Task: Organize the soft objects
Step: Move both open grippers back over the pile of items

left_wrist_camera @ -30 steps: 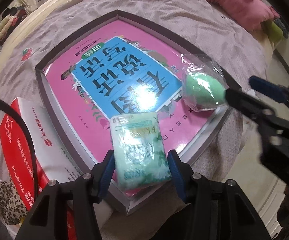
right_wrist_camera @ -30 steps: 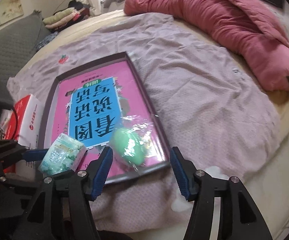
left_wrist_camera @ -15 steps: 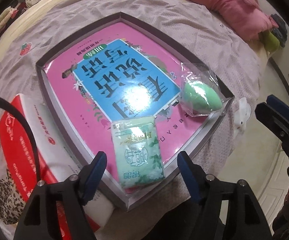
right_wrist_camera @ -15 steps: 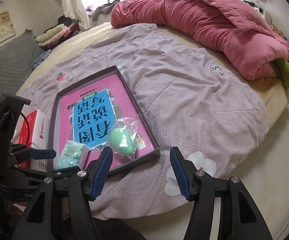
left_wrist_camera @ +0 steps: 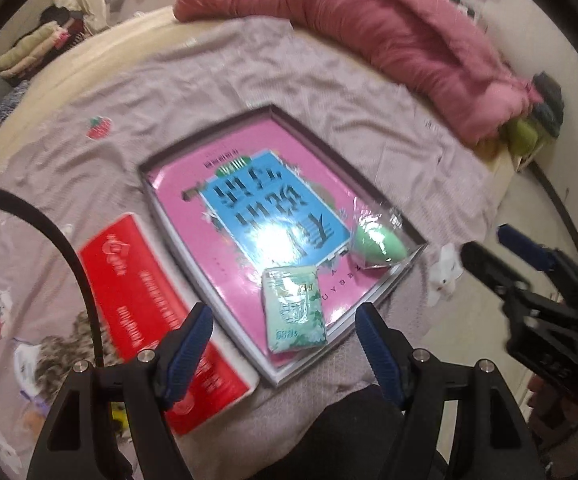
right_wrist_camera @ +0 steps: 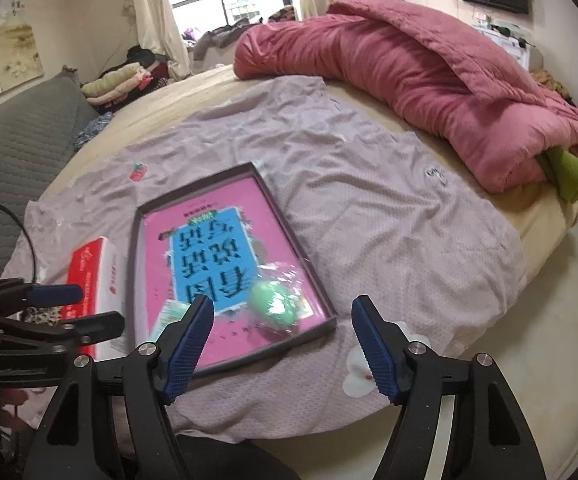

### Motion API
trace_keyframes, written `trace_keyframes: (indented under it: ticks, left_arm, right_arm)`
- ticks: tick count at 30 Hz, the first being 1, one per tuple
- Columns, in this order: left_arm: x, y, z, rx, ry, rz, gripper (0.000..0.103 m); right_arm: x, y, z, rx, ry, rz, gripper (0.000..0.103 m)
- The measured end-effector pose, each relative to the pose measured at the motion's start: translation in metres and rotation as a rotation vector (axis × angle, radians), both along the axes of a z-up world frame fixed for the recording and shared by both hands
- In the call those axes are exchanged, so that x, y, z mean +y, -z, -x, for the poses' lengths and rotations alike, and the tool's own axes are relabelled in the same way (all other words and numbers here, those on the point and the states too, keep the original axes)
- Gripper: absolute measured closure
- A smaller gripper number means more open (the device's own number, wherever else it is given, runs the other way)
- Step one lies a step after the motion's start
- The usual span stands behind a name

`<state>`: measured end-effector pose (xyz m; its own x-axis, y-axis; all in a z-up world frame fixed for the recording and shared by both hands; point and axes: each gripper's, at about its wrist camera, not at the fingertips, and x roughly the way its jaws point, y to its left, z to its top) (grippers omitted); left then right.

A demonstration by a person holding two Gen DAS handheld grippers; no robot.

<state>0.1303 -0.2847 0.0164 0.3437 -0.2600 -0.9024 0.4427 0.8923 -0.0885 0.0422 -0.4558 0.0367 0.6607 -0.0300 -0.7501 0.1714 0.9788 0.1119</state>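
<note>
On the bed, seen from the left wrist, a shallow dark-rimmed tray [left_wrist_camera: 381, 292] lies on a mauve sheet [left_wrist_camera: 193, 92] and carries a pink-and-blue book cover [left_wrist_camera: 273, 208] printed with large Chinese characters, blurred and upside down, so I cannot read them. A green tissue pack [left_wrist_camera: 293, 312] rests flat on the tray's near end, and just beside it sits a green egg-shaped sponge [left_wrist_camera: 377, 242] in crinkly clear wrap. The left gripper [left_wrist_camera: 285, 340] hovers above the tissue pack with its fingers spread wide and nothing between them. Beside the tray lies a red and white box [left_wrist_camera: 145, 300] with white lettering too smeared to read. Judging by looks, the tissue pack is light, squashy and slick-filmed, best pinched across its narrow width; the sponge would compress easily, and its loose wrap may slip, so the grip should close on the body, not the film. From the right wrist, the right gripper [right_wrist_camera: 283, 340] hangs over the bed's edge near the tray corner, fingers equally wide apart and holding nothing. The sponge [right_wrist_camera: 275, 306] lies just ahead of them on the tray [right_wrist_camera: 321, 296], the tissue pack [right_wrist_camera: 169, 312] partly hidden behind the left finger. A rose quilt [right_wrist_camera: 409, 72] is heaped at the far side.
</note>
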Motion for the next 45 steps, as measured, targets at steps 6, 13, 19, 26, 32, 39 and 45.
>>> trace_keyframes:
  ticks: [6,13,19,26,32,39,45]
  left_arm:
    - [0.041,-0.032,0.017,-0.029,-0.048,0.068,0.029]
    - [0.109,-0.053,0.031,-0.073,-0.144,0.079,0.029]
    - [0.173,-0.053,0.039,-0.089,-0.26,0.071,0.029]
    - [0.226,-0.05,0.048,-0.097,-0.339,0.076,0.029]
    - [0.255,-0.045,0.057,-0.1,-0.372,0.067,0.029]
    - [0.294,-0.034,0.068,-0.081,-0.431,0.075,0.029]
    - [0.333,-0.019,0.076,-0.047,-0.492,0.09,0.029]
  right_arm:
    - [0.029,-0.02,-0.001,-0.041,-0.057,0.017,0.03]
    - [0.076,-0.036,-0.003,-0.067,-0.142,0.047,0.03]
    - [0.123,-0.044,-0.005,-0.079,-0.233,0.07,0.029]
    - [0.183,-0.051,-0.003,-0.093,-0.356,0.119,0.029]
    - [0.225,-0.047,0.001,-0.081,-0.444,0.153,0.029]
    - [0.26,-0.041,0.004,-0.066,-0.521,0.173,0.029]
    - [0.274,-0.03,0.004,-0.038,-0.561,0.191,0.029]
